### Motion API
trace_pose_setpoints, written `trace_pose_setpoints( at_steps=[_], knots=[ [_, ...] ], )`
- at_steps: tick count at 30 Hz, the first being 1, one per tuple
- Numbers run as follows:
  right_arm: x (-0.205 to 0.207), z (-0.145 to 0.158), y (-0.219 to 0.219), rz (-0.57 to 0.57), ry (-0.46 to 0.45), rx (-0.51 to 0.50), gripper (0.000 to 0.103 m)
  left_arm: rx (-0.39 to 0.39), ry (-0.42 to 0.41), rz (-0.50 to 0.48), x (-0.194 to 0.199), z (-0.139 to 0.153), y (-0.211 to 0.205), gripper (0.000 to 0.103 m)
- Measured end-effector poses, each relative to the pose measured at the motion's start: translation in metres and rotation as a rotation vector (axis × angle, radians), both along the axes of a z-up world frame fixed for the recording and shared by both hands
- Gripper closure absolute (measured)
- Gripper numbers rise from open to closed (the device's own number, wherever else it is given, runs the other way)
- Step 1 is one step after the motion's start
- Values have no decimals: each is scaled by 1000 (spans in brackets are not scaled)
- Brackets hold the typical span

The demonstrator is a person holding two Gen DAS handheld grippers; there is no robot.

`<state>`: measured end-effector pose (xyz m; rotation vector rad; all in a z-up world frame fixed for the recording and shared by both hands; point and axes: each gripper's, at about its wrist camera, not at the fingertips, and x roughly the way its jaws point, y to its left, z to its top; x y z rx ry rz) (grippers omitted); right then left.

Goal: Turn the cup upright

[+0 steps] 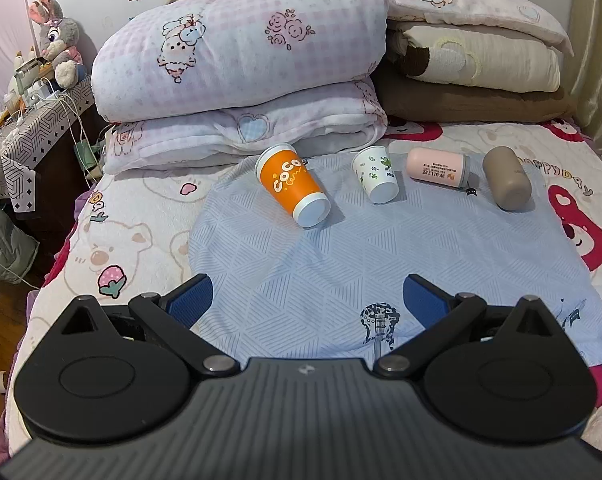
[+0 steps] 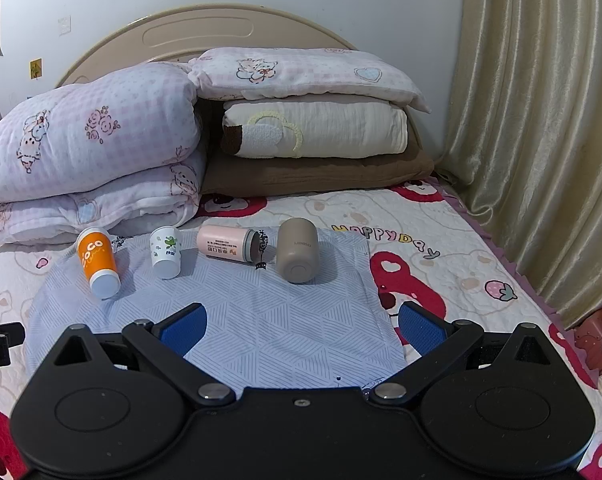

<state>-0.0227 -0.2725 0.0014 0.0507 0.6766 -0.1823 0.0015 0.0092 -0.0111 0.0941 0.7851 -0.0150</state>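
Several cups lie on their sides on a light blue cloth [image 1: 301, 272] on the bed. From left to right: an orange paper cup [image 1: 291, 184] [image 2: 98, 262], a small white cup with green prints [image 1: 375, 179] [image 2: 165, 252], a pink tumbler [image 1: 437, 167] [image 2: 227, 245] and a taupe tumbler [image 1: 507, 184] [image 2: 298, 255]. My left gripper [image 1: 308, 300] is open and empty, low over the cloth, well short of the cups. My right gripper [image 2: 301, 328] is open and empty, also short of the cups, nearest the taupe tumbler.
Folded quilts [image 1: 237, 76] and stacked pillows [image 2: 313, 136] lie right behind the cups against the headboard. A cluttered side table with a plush rabbit [image 1: 55, 40] stands left of the bed. A curtain [image 2: 541, 140] hangs on the right.
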Motion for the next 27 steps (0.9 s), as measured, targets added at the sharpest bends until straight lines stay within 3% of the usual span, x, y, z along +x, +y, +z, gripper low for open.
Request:
trace_pose_setpoints(
  at_steps=[27],
  knots=[
    [0,-2,-1,1,3,-4,0,-14,5,-22,-4,-3,8,0]
  ],
)
